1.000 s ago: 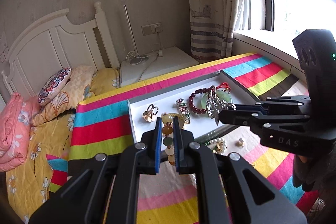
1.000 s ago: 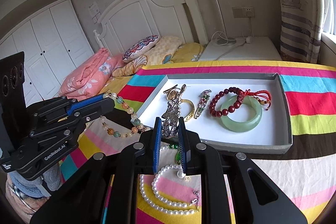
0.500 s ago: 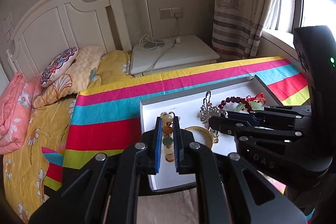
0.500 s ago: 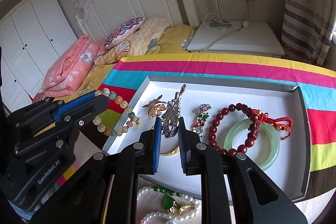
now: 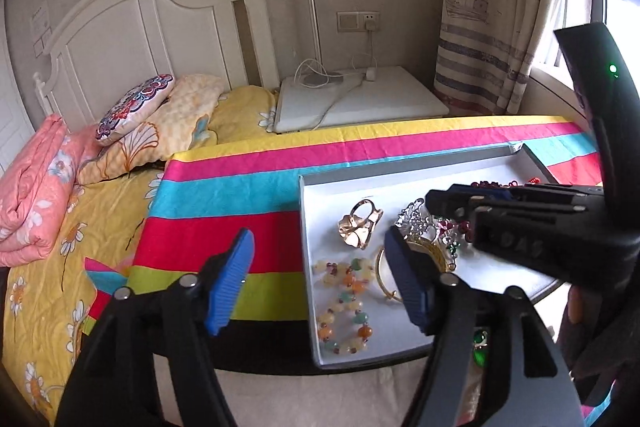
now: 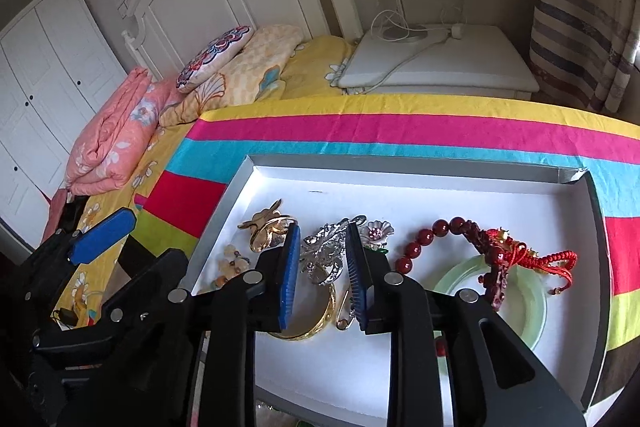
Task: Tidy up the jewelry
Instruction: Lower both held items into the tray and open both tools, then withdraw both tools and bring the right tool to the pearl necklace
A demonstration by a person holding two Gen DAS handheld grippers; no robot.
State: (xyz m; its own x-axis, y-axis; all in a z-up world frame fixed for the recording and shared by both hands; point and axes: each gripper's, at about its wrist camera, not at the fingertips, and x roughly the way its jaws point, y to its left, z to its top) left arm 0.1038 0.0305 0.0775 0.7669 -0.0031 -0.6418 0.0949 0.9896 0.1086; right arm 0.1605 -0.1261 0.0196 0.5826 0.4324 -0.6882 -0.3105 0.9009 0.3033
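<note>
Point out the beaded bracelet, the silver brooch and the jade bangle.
beaded bracelet (image 5: pixel 346 303), left wrist view, middle of the bead loop.
silver brooch (image 6: pixel 322 253), right wrist view, its centre.
jade bangle (image 6: pixel 532 301), right wrist view, right rim.

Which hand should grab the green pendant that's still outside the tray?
Left, probably. On the left gripper the jaws have just been opening, wide and empty, near the green pendant. The right gripper, jaws just opening too, has the silver brooch between them.

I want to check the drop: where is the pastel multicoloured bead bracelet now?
In the left wrist view, the pastel multicoloured bead bracelet lies in the white tray's near left corner, beside the gold bangle.
</note>
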